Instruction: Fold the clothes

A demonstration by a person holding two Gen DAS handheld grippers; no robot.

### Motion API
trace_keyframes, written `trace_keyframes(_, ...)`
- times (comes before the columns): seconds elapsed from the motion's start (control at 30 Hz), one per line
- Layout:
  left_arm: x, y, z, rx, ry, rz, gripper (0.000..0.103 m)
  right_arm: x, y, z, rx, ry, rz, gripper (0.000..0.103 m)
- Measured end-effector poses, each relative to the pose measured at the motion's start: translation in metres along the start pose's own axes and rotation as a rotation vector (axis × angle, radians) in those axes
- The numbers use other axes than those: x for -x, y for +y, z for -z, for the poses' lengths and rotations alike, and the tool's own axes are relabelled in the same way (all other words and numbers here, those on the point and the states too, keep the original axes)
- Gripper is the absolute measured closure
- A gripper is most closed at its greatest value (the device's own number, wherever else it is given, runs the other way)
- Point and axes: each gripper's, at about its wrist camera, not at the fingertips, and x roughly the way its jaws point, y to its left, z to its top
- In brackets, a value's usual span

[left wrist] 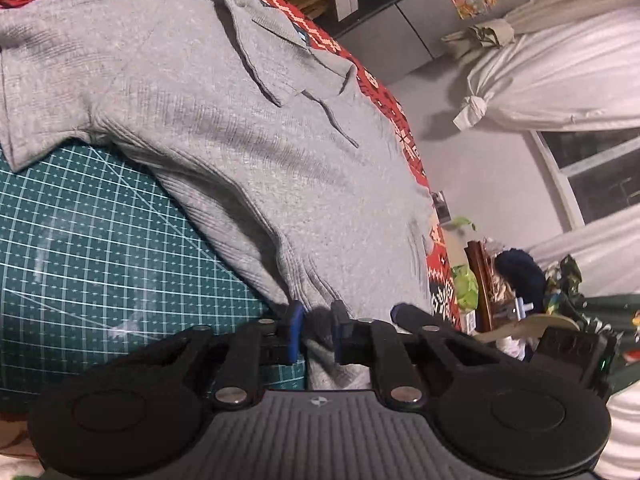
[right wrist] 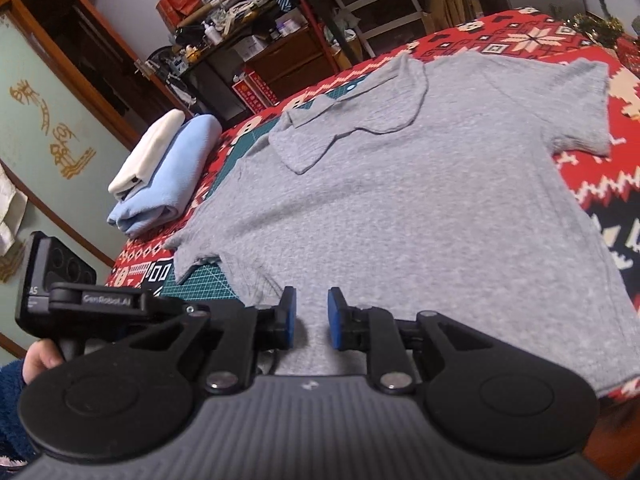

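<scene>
Left wrist view: the grey polo shirt (left wrist: 224,120) lies spread flat, collar away from the camera, partly on the green cutting mat (left wrist: 100,248) and partly on the red patterned cloth (left wrist: 400,120) that covers the bench. The left gripper (left wrist: 314,326) sits at the shirt's near hem; its jaws stand close together with a bunch of grey fabric between them, apparently pinched.

Right wrist view: the right gripper (right wrist: 312,316) is at the same hem further along. Its jaws stand narrowly apart over the fabric; a grip cannot be confirmed. A folded blue garment (right wrist: 168,172) and a folded white garment (right wrist: 148,152) are stacked at the bench edge.

Judged status: two garments done; this shirt's first fold is only beginning.
</scene>
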Motion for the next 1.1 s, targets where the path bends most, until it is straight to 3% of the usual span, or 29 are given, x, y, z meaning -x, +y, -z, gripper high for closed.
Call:
trace_keyframes(0.3, -0.014, -0.015, -0.005, -0.007, 0.007, 0.017, 0.090, 0.009, -0.014, 0.006, -0.042, -0.022, -0.005, 0.083)
trace_keyframes(0.53, -0.023, -0.009, -0.005, 0.061, 0.025, 0.017, 0.089, 0.016, -0.021, 0.010, -0.063, -0.035, -0.006, 0.082)
trace_keyframes(0.73, -0.026, -0.006, -0.010, 0.140, 0.041, 0.017, 0.080, 0.019, -0.023, 0.013, -0.070, -0.045, -0.003, 0.082)
trace_keyframes(0.93, -0.028, -0.003, -0.009, 0.158, 0.050, -0.028, 0.100, 0.024, -0.025, 0.012, -0.073, -0.061, 0.004, 0.082)
trace_keyframes(1.1, -0.007, -0.003, -0.005, 0.136, 0.043, -0.051, 0.101, 0.032, -0.024, 0.011, -0.058, -0.068, 0.019, 0.082)
